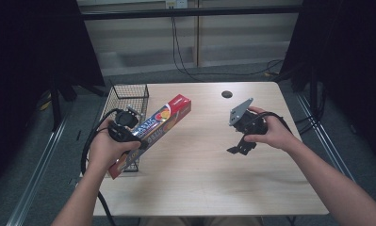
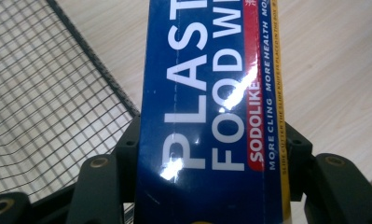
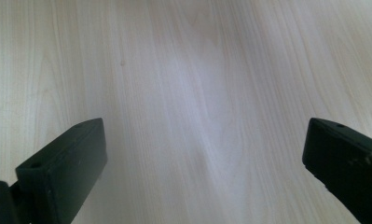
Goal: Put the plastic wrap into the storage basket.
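Note:
A long blue and red box of plastic food wrap [image 1: 153, 127] is held slantwise above the table's left side, its red end pointing up and to the right. My left gripper [image 1: 129, 134] is shut on the box near its lower half. In the left gripper view the box [image 2: 211, 107] runs up the middle with both jaws pressed on its sides. My right gripper [image 1: 237, 148] hovers over the table's right half, pointing down. Its jaws stand wide open in the right gripper view [image 3: 204, 168], with bare wood between them.
A black wire basket [image 1: 124, 96] stands at the table's left edge, partly under the box; its mesh [image 2: 44, 102] lies beside the box. A dark round hole [image 1: 226, 93] sits near the far edge. Black cables trail from both grippers.

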Demonstrator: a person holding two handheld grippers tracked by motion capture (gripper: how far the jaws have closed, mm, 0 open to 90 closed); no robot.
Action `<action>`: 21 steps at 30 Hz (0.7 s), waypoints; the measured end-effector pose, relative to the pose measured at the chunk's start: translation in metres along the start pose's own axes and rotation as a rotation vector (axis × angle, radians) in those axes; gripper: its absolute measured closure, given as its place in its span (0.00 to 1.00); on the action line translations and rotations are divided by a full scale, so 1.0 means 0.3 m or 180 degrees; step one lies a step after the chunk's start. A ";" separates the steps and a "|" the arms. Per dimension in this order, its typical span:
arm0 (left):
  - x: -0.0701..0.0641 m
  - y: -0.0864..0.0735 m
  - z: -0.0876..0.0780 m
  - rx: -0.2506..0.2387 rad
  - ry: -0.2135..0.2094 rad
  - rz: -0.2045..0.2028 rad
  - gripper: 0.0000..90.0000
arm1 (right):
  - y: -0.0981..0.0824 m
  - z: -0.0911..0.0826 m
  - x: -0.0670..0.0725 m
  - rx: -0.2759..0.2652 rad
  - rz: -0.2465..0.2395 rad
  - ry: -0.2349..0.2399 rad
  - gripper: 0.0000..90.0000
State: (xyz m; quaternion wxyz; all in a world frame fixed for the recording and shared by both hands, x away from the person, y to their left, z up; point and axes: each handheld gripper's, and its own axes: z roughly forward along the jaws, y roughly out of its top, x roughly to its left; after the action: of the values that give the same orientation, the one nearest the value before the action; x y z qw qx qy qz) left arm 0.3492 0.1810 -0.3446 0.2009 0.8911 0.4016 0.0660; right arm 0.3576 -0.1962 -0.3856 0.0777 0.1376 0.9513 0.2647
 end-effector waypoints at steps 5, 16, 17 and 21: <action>0.021 -0.013 -0.010 -0.0026 -0.0014 -0.0115 0.48 | -0.001 -0.004 -0.003 -0.0003 0.0000 -0.0038 0.00; 0.066 -0.051 -0.036 -0.0036 0.0107 -0.0433 0.48 | -0.006 -0.006 0.005 -0.0033 -0.0003 -0.0048 0.00; 0.074 -0.055 -0.039 -0.0034 0.0116 -0.0413 0.47 | -0.008 -0.004 0.012 -0.0027 0.0033 -0.0049 0.00; 0.091 -0.069 -0.051 -0.0021 0.0210 -0.0515 0.47 | -0.012 -0.004 0.015 -0.0029 0.0015 -0.0061 0.00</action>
State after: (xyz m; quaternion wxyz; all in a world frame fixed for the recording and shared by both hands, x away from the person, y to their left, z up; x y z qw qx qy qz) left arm 0.3488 0.2182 -0.3405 0.1951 0.8524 0.4784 0.0802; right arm 0.3523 -0.1985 -0.3867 0.0867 0.1420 0.9490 0.2679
